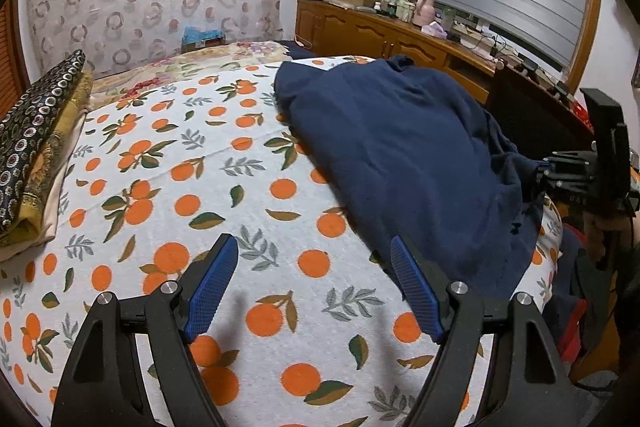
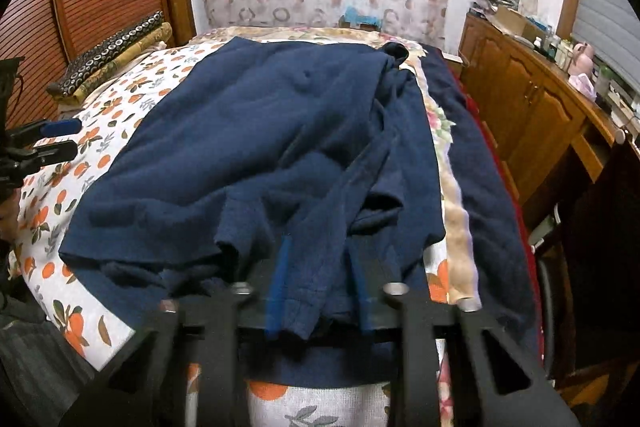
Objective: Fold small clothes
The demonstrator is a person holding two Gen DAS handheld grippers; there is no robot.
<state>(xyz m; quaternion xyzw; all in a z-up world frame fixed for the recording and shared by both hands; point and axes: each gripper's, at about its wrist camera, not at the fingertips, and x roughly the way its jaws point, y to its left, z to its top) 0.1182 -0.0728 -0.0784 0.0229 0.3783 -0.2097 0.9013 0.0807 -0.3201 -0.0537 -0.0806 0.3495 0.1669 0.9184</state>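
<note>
Left wrist view: the left hand-held gripper (image 1: pixel 312 287) hangs released over the bed, its two ribbed blue pads (image 1: pixel 212 291) spread wide with nothing between them. Beneath lies a white sheet (image 1: pixel 224 163) printed with oranges and leaves. One soft, rumpled navy garment (image 1: pixel 400 155) lies on the sheet ahead to the right. The right hand-held gripper (image 2: pixel 320 283) is clenched on the garment's near hem, cloth bunched between its fingers. Two folded patterned cloths (image 1: pixel 36 151) are stacked at the bed's left edge; a cluttered wooden cabinet (image 1: pixel 380 31) stands beyond.
</note>
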